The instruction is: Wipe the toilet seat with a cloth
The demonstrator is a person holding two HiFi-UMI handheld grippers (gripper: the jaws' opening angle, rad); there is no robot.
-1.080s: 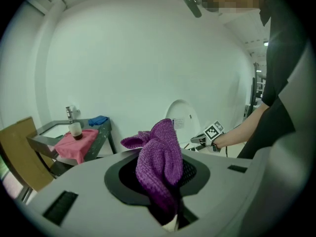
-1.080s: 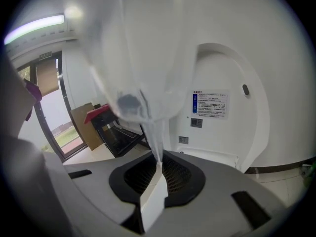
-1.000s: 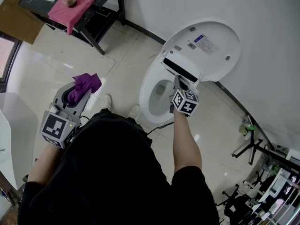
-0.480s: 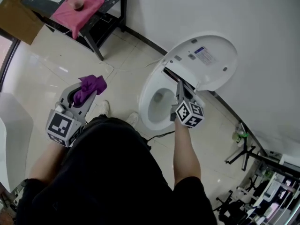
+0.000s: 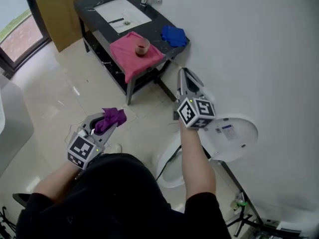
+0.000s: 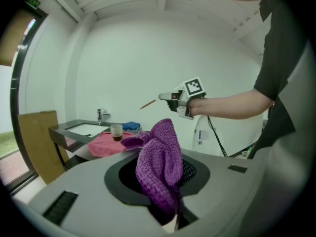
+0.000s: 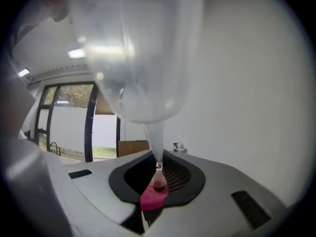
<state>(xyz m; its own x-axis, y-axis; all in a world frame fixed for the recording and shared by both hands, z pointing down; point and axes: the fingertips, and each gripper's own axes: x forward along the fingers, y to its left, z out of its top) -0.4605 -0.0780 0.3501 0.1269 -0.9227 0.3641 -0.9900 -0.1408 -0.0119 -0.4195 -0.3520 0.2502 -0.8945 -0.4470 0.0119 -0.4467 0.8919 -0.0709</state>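
Observation:
My left gripper [image 5: 108, 120] is low at the left, shut on a bunched purple cloth [image 5: 114, 116]. In the left gripper view the cloth [image 6: 159, 164] stands up out of the jaws. My right gripper [image 5: 185, 76] is raised level in front of the white wall, above the toilet, with its jaws together and nothing visibly held; it also shows in the left gripper view [image 6: 169, 97]. The white toilet bowl [image 5: 166, 167] with its raised lid [image 5: 231, 139] sits below my right arm. A pale translucent blur crosses the upper right gripper view.
A dark washstand [image 5: 90, 5] with a basin and tap stands at the back. On its near end lie a pink cloth [image 5: 130, 53] with a small cup [image 5: 142, 47] and a blue cloth [image 5: 174, 36]. A brown panel [image 5: 59, 14] leans left of it.
My right gripper has risen from the toilet's hinge area to level in front of the wall. The head view has swung to take in the washstand. My left gripper still carries the purple cloth.

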